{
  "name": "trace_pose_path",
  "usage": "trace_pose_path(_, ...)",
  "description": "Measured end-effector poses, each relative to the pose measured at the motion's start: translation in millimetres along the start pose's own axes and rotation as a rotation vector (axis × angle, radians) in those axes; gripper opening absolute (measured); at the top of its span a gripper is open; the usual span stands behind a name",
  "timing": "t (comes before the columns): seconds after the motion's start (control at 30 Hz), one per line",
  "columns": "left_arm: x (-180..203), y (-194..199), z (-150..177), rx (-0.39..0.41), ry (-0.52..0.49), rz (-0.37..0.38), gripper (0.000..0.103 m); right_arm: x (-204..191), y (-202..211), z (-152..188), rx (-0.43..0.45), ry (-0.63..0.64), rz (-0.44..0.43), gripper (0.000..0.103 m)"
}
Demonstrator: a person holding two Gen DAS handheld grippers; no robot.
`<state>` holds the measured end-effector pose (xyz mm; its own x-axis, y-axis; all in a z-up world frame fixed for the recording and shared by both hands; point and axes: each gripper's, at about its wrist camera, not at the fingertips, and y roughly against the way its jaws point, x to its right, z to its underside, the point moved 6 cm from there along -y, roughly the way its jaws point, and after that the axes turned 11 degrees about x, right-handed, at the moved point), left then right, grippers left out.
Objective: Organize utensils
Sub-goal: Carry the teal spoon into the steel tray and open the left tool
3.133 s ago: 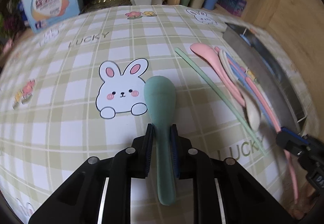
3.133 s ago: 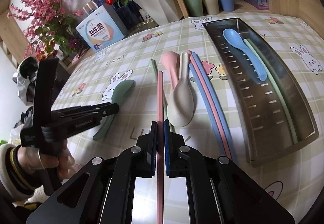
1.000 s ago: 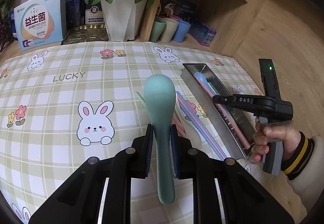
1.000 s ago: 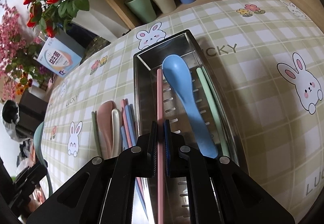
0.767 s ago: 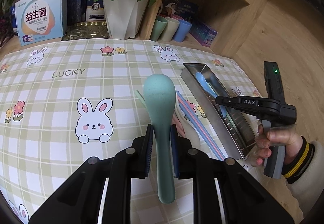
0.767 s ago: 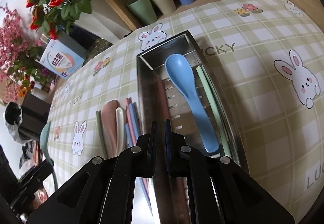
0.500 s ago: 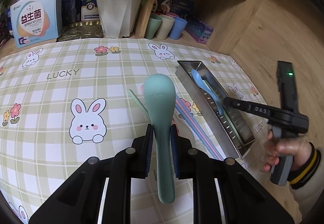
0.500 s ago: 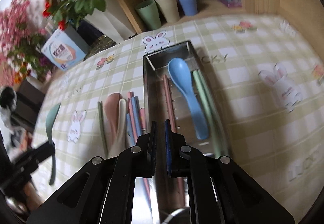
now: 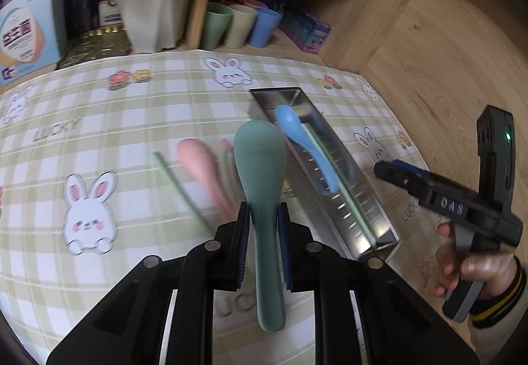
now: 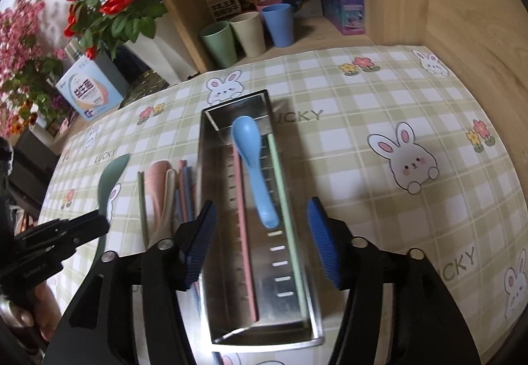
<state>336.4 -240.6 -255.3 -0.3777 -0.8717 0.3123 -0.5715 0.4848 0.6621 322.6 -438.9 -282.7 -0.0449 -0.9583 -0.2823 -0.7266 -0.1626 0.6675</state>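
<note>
Left gripper pitched downward, clamping the green spoon, bowl toward 12 o'clock. Right gripper, jaws just opened wide, empty above the tray.

The left tool grips a green spoon by its handle, bowl pointing away. Under it the table has a checked bunny cloth. A pink spoon lies to the left. A metal tray to the right has a blue spoon in it. A hand holds the right tool beside the tray.
</note>
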Motion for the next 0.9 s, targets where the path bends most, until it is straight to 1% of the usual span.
trace_pose_path(0.03, 4, -4, -2, -0.006, -0.001, 0.004, 0.017, 5, 0, 0, -0.003, -0.012, -0.008, 0.058)
trace_pose_path(0.1, 15, -16, -9, -0.014, -0.006, 0.015, 0.017, 10, 1, -1, -0.004, -0.039, -0.031, 0.065)
trace_pose_path(0.2, 27, -36, -16, -0.031, -0.005, 0.024, 0.017, 18, 1, -4, 0.0, -0.056, -0.052, 0.068)
trace_pose_path(0.47, 42, -88, -34, -0.11, 0.053, 0.028, 0.017, 39, -3, -5, 0.003, -0.116, -0.064, 0.068)
trace_pose_path(0.5, 43, -93, -36, -0.119, 0.055, 0.026, 0.014, 42, -4, -5, 0.003, -0.125, -0.067, 0.068)
trace_pose_path(0.53, 45, -100, -38, -0.134, 0.054, 0.018, 0.007, 45, -4, -4, 0.005, -0.136, -0.069, 0.068)
trace_pose_path(0.6, 49, -111, -41, -0.153, 0.052, 0.012, 0.007, 49, -3, -3, 0.008, -0.155, -0.074, 0.068)
trace_pose_path(0.77, 58, -128, -47, -0.16, 0.014, -0.007, 0.007, 60, -2, -1, 0.015, -0.185, -0.072, 0.068)
trace_pose_path(0.9, 57, -124, -50, -0.144, -0.006, -0.003, 0.007, 62, 2, 1, 0.016, -0.189, -0.07, 0.068)
